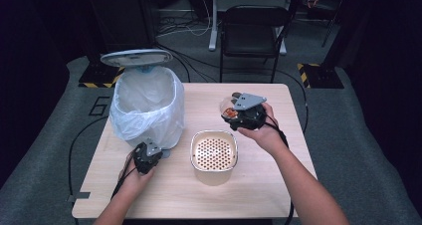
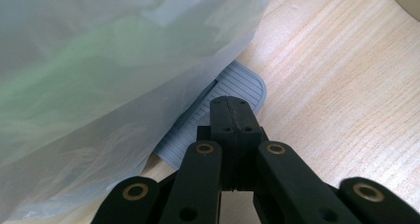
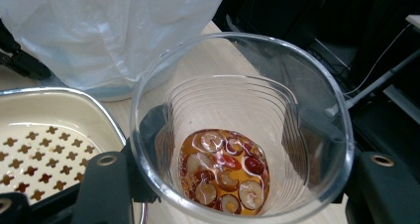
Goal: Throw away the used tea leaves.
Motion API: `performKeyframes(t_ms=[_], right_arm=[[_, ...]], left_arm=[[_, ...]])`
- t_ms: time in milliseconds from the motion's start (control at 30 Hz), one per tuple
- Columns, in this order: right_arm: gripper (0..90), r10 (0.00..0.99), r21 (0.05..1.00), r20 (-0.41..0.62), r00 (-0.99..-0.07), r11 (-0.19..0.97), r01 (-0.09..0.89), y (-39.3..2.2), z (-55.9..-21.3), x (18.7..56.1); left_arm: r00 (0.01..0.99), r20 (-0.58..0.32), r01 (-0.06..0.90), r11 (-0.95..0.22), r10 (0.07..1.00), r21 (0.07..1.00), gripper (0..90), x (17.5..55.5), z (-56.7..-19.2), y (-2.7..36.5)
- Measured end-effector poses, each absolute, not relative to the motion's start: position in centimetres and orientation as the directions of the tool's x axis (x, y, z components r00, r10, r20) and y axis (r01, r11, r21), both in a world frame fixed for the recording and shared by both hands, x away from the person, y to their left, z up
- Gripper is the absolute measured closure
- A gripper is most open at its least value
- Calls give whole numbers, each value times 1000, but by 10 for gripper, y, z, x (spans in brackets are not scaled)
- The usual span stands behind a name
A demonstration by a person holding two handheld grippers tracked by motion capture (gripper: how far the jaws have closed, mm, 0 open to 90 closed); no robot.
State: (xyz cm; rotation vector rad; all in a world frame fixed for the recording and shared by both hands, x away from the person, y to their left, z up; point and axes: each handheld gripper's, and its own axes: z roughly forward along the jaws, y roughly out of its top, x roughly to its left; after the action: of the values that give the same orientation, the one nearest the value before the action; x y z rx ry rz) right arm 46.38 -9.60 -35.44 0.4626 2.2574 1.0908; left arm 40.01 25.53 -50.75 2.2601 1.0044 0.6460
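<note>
Two tongs at work: one on a cup, one on a bin pedal

Two tongs share a light wooden desk. The right tongs clasp a clear plastic cup from both sides, a black jaw pressed against each wall of the cup. In the high view the cup sits right of centre in the frame, above the desk, in the person's right hand. At its bottom lies amber liquid with round slices of red-skinned fruit.

Just left of and below the cup in the high view, at the centre of the frame, a cream square basin with a perforated strainer insert stands on the desk.

The left tongs are closed, jaws pressed flat together, their tips resting on the grey ribbed foot pedal of a pedal bin. The bin stands in the left half of the high view, lined with a translucent white bag, its grey lid raised.

Beyond the desk, at the top of the high view, stands a dark folding chair.
</note>
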Motion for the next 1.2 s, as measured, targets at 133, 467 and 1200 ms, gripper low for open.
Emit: performKeyframes(t_ms=[133, 467, 1200], right_arm=[[373, 494, 788, -393, -775, 616, -7, -95, -357, 460], [375, 410, 786, -463, -786, 600, -150, -91, -364, 458], [382, 276, 668, -655, -704, 647, -368, -81, -376, 444]], left_arm=[[600, 195, 496, -552, 776, 670, 900, 400, -507, 255], [603, 195, 495, -554, 774, 669, 900, 400, -507, 256], [603, 200, 492, -558, 772, 668, 900, 400, -507, 256]])
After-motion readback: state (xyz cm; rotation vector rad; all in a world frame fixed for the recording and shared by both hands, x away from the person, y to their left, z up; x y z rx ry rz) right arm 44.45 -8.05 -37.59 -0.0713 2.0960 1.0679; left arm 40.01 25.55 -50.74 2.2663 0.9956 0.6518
